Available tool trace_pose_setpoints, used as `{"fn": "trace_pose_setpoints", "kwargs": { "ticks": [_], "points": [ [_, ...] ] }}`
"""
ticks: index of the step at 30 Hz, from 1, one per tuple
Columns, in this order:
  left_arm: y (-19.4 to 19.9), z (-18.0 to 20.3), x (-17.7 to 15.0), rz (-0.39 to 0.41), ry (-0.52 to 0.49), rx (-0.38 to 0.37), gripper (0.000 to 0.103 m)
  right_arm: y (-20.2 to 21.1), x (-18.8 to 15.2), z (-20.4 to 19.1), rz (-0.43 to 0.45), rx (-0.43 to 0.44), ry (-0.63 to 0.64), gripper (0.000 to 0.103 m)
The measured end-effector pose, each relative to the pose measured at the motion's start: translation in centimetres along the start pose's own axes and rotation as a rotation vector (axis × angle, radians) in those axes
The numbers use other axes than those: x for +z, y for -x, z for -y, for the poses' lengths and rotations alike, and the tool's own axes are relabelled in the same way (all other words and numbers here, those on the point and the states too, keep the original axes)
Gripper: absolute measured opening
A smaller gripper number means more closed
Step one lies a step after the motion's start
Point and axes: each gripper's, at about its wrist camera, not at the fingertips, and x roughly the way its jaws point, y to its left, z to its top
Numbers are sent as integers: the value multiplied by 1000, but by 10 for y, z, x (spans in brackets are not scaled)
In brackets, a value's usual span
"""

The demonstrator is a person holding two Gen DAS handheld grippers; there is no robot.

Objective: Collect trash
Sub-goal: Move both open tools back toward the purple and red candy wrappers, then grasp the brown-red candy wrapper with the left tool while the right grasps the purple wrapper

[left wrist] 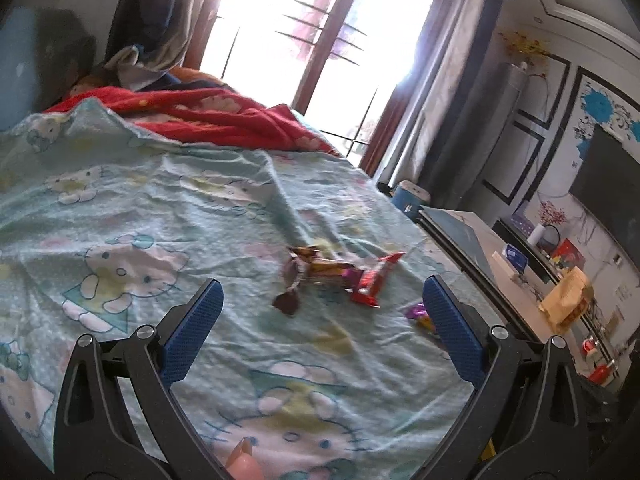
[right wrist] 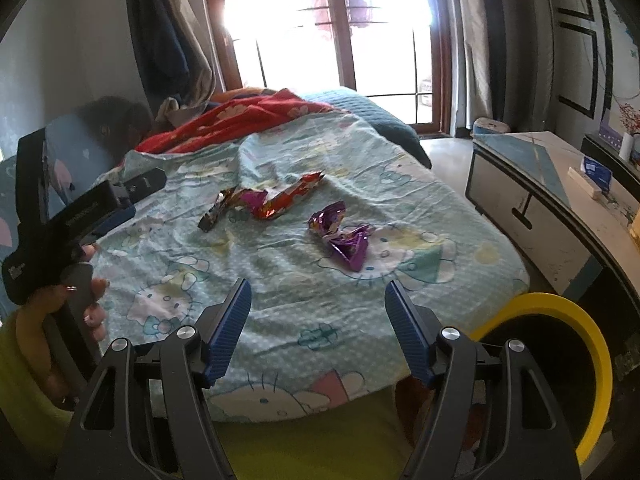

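lying loose on the pale green cartoon-print bedsheet (right wrist: 280, 280) are several crumpled snack wrappers, none yet picked up. a dark brown and gold foil wrapper (left wrist: 298, 276) touches a red foil wrapper (left wrist: 374, 278) near the middle of the bed, and a shiny purple foil wrapper (right wrist: 346, 240) sits apart from them, nearer the bed's right edge. in the left wrist view only a sliver of the purple one shows beside the right finger.

the left hand-held gripper (left wrist: 322, 302) hovers above the sheet with its blue-padded fingers spread wide and nothing between them, aimed roughly at the brown and red pair. the right hand-held gripper (right wrist: 318, 300) is likewise spread wide and empty, short of the purple wrapper. a yellow-rimmed round bin (right wrist: 576, 360) stands by the bed's near right corner, probably where the trash should go.

these wrappers will likely be very light, thin and crinkly, with slick foil faces that could slide out of a shallow pinch. they should crush without harm, so a firm squeeze is safe. the best hold looks to be a raised fold or twisted end that stands off the sheet, such as the upturned tip of the red wrapper or the peaked fold of the purple one. pinching too low risks catching the soft sheet along with it.
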Motion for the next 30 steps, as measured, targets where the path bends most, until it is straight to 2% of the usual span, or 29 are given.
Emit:
{"fn": "trace_pose_setpoints", "kwargs": {
  "ticks": [4, 7, 9, 12, 20, 26, 29, 30],
  "points": [
    [-10, -11, 0, -21, -4, 23, 88, -24, 4, -1, -28, -6, 3, 67],
    [-21, -17, -2, -52, -9, 31, 79, -42, 8, 3, -51, -13, -8, 67],
    [-29, -19, -5, -77, 0, 27, 66, -53, 11, 6, -65, -20, -13, 67],
    [-40, -20, -6, -111, 6, 7, 57, -68, 18, 11, -81, -29, -17, 67],
    [-69, -17, -6, -205, 7, -49, 56, -106, 36, 16, -112, -59, 8, 67],
    [-86, -18, -9, -275, 11, -47, 56, -131, 38, 18, -162, -58, 27, 66],
    [-86, -20, -9, -279, 17, -45, 51, -132, 34, 17, -145, -64, 30, 55],
    [-86, -21, -9, -280, 22, -45, 49, -131, 32, 17, -138, -69, 29, 49]
  ]
}}
